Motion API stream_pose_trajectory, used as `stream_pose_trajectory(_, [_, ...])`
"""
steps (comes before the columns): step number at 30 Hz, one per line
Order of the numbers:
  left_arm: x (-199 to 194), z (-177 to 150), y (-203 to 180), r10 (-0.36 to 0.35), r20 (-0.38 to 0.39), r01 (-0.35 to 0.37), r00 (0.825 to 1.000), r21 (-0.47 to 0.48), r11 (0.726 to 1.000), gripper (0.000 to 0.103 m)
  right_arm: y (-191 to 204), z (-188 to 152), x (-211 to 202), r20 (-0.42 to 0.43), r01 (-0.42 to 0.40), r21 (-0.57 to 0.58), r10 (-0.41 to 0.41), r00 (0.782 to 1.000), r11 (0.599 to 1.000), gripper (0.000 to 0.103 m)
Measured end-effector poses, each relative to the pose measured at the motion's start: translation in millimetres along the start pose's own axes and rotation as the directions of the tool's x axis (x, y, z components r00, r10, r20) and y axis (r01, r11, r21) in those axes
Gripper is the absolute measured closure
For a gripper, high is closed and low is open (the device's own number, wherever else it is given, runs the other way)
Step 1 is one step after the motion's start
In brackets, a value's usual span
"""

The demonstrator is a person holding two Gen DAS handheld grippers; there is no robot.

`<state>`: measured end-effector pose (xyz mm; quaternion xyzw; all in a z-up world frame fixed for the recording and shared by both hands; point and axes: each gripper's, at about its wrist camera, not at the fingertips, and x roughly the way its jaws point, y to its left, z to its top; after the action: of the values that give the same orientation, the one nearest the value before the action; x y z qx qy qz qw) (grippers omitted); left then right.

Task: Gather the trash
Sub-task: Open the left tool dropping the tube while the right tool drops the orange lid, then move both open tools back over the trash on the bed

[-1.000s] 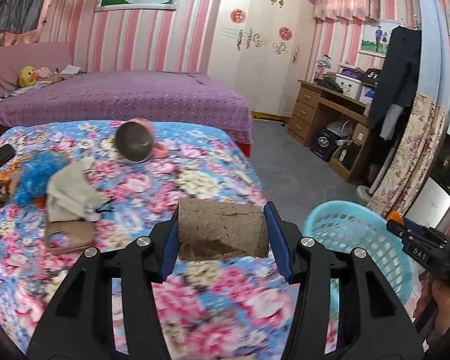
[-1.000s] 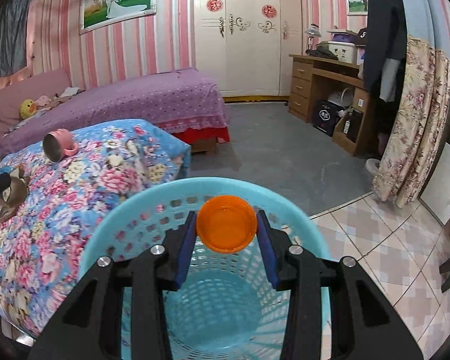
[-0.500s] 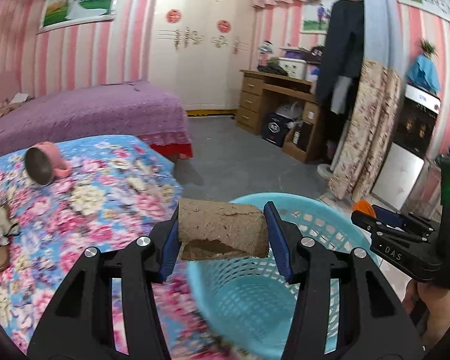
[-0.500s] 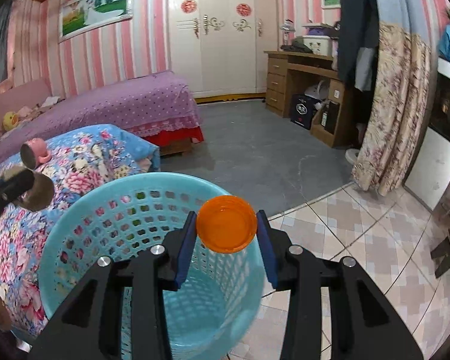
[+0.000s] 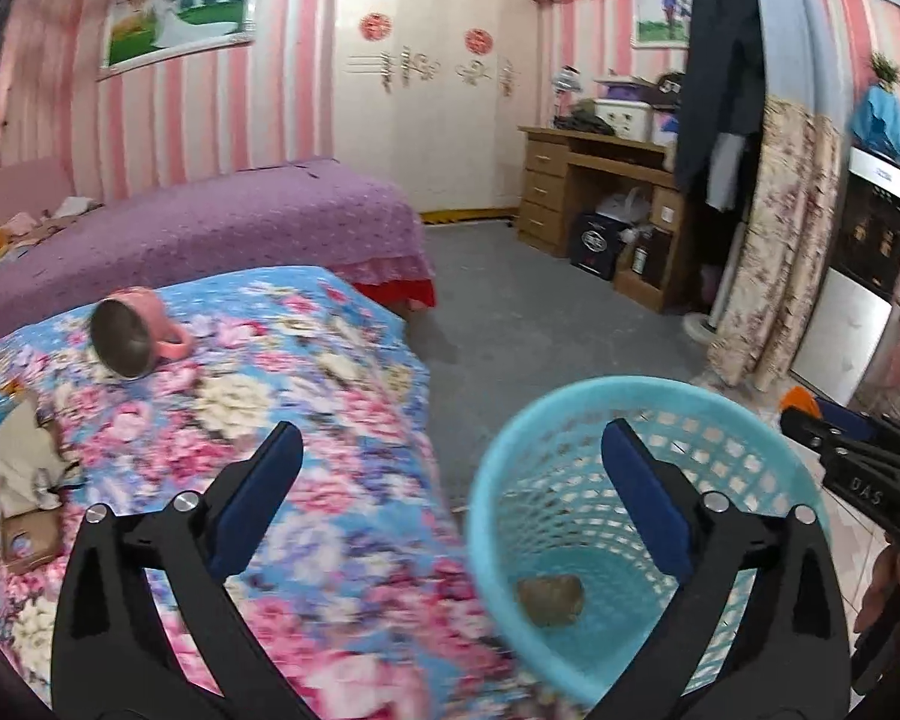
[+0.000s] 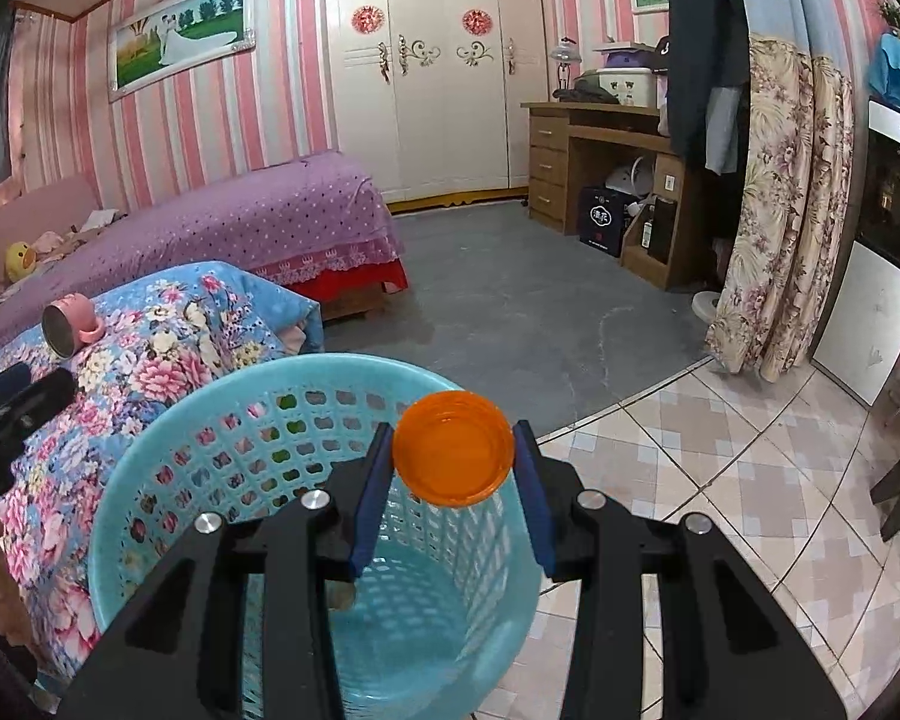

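Closest thing in the left wrist view is the left gripper (image 5: 450, 456) – its jaws are opening, spread really wide, with nothing between the 2 blue pads (image 5: 258, 498). Right under it sits the turquoise basket (image 5: 570, 414), a plastic one with a lattice wall, standing on the floor just beside the flowery bedspread (image 5: 330, 420). Down at the bottom of the basket there's a brownish lump of trash (image 5: 551, 599), kind of blurry, so I can't say much more about it.

Over in the right wrist view, the right gripper (image 6: 453, 450) is clamped on an orange cap (image 6: 453, 447), pads pressing it from both sides, open side of the cap facing the camera. It hangs over the near part of the same basket's rim (image 6: 306, 369).

A bit further out on the bedspread – a pink mug (image 5: 132, 339) lying on its side with the mouth toward us, plus a beige crumpled thing (image 5: 21, 456) and something blue and fuzzy at the left edge. Behind that is a second bed with a purple cover (image 5: 222, 228), a yellow plush toy at its far left. Then grey floor, a wooden desk (image 6: 594, 150), a floral curtain (image 6: 780, 210), and at the very back a white wardrobe (image 6: 432, 60) against pink striped walls.
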<state>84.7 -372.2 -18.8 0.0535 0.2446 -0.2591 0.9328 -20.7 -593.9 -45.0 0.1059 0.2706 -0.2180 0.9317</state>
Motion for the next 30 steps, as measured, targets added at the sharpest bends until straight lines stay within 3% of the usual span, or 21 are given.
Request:
stream_pose_trajectory(14, [-35.9,-12.0,76.9,0.125,-0.010,-0.126,0.992,-0.058,0.990,0.006,55.9,1.8,8.1,-0.018,-0.031,-0.053,0.030,0.999,0.998,0.062])
stream_pose_trajectory(16, [-41.8,-14.0,86.7,0.135,-0.009,-0.135,0.991,-0.062,0.989,0.006,64.1,2.2,7.8,-0.016,-0.030,-0.054,0.030,0.999,0.998,0.042])
stream_pose_trajectory(22, [-63.3,-12.5,109.5,0.172,0.015,-0.171,0.985,-0.055,0.984,0.006,83.4,7.4,4.9,0.005,-0.033,-0.032,0.034,0.999,0.999,0.019])
stream_pose_trajectory(30, [-87.5,-10.4,149.2,0.215,0.032,-0.212,0.976,-0.084,0.974,0.006,129.0,14.0,-1.9,0.040,-0.057,-0.070,0.060,0.997,0.996,0.007])
